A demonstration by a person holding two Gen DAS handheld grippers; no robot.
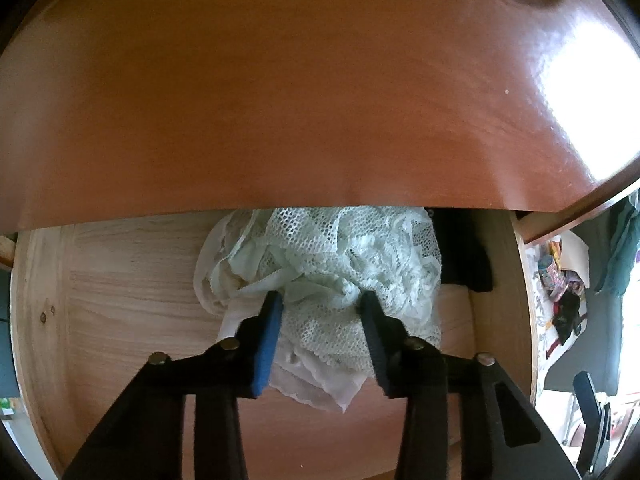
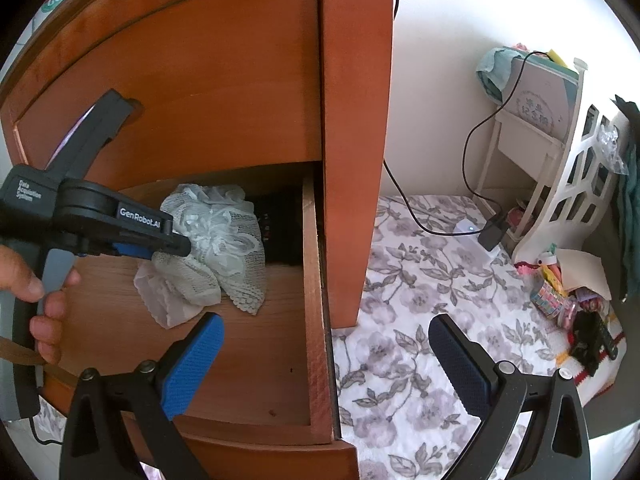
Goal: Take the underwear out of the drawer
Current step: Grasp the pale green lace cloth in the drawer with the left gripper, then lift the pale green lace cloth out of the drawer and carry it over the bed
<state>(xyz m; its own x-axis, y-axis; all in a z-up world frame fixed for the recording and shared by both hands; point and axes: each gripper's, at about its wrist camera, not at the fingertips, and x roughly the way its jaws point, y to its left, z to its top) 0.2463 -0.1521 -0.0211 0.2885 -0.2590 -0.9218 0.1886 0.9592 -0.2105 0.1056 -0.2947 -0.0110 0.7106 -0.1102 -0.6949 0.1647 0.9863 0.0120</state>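
While the drawer stands pulled out of the wooden cabinet, the task sits at its grasping step, by my reading. Near: right tongs spread wide and empty, one finger over the drawer floor, the other over the floral bed cover; they hold nothing. Left tongs reach steeply down into the drawer, narrowed about a bunch of the white lace underwear, fabric between the pads; whether the pads press firmly yet, I cannot tell. Further back: the garment lies crumpled on the drawer bottom, toward its right side, beside a dark item. Done: drawer open, garment reached. Left: secure the grip, lift it clear.
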